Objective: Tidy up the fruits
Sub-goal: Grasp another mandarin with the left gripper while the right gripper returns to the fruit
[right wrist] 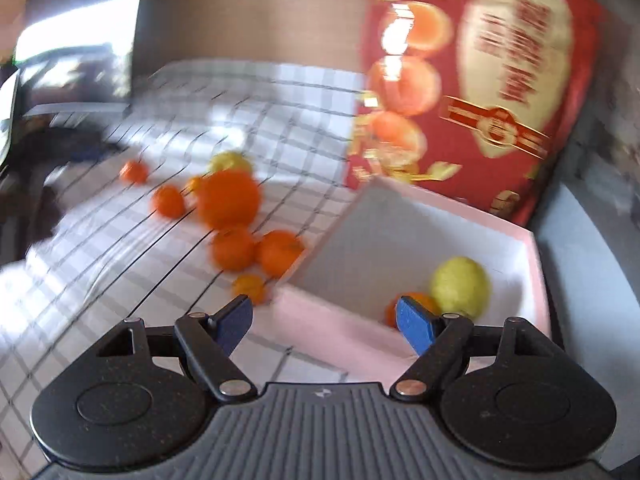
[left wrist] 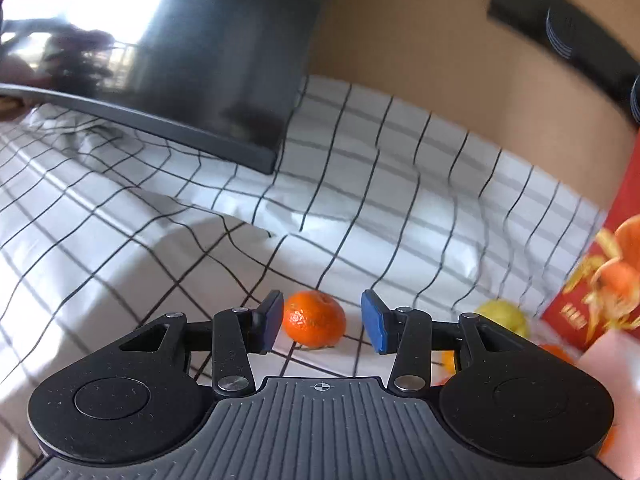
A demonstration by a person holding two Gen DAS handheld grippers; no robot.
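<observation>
The left tool (left wrist: 322, 322) stood with its blue pads apart around a small mandarin (left wrist: 314, 319) that lay on the checked cloth (left wrist: 160, 248) covering the table; the left pad was just beside the fruit, the right pad clear of it, so nothing was gripped. A yellow-green fruit (left wrist: 505, 315) lay off to the right, near a red printed box (left wrist: 596, 280), and a dark monitor (left wrist: 168, 60) stood behind. The right tool (right wrist: 325, 325) was open and empty above the near corner of a pale pink box (right wrist: 532, 264), which held a yellow-green pear-like fruit (right wrist: 462, 286) and an orange one (right wrist: 420, 302) touching it. A blurred cluster of oranges (right wrist: 230, 200) lay on the cloth left of that box.
</observation>
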